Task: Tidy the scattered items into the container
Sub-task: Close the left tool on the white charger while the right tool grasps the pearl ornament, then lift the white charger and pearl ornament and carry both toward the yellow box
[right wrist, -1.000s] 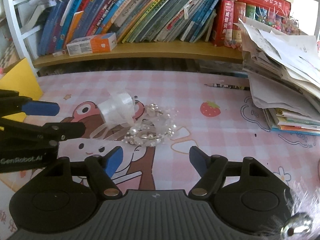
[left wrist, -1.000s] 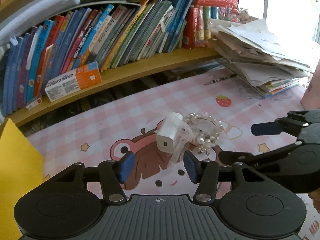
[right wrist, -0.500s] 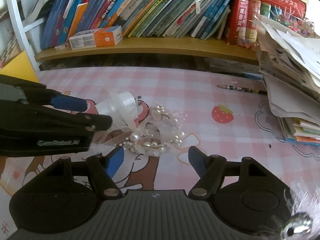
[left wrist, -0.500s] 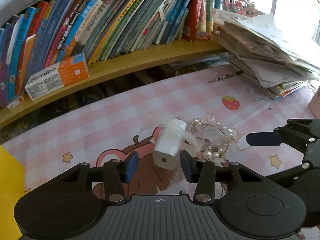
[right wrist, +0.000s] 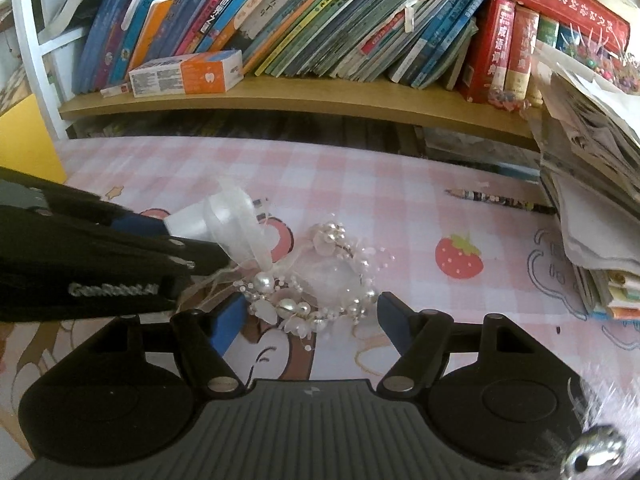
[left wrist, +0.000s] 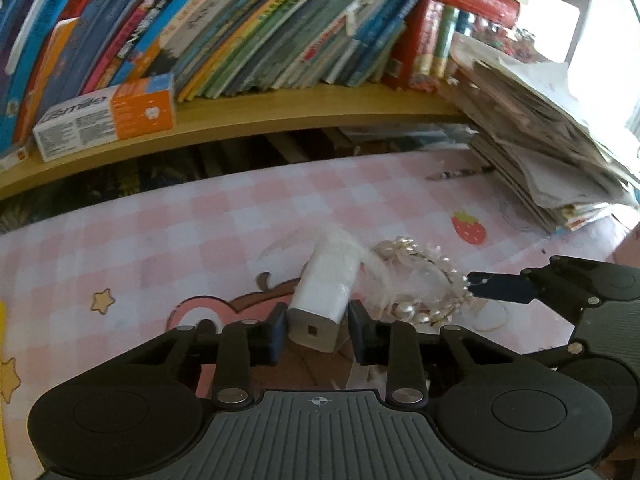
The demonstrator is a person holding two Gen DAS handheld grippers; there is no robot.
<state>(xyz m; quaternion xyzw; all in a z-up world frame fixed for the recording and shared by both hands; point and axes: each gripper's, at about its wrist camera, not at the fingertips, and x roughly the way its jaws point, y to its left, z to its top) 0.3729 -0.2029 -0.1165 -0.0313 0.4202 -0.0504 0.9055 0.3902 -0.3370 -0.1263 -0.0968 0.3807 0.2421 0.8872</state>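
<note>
Straddling the white charger (left wrist: pixel 325 294) on the desk (left wrist: pixel 200 240), my left claw (left wrist: pixel 316 330) stood open, while my right claw (right wrist: pixel 308 318) gaped around the pearl headband (right wrist: pixel 316 276).

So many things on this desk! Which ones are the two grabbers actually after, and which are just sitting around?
Part of the job:
- white charger, between the left gripper fingers
- pearl headpiece, in front of the open right gripper

Just lying about:
- pencil
- paper stack
- shelf books
- orange-and-white box
</note>
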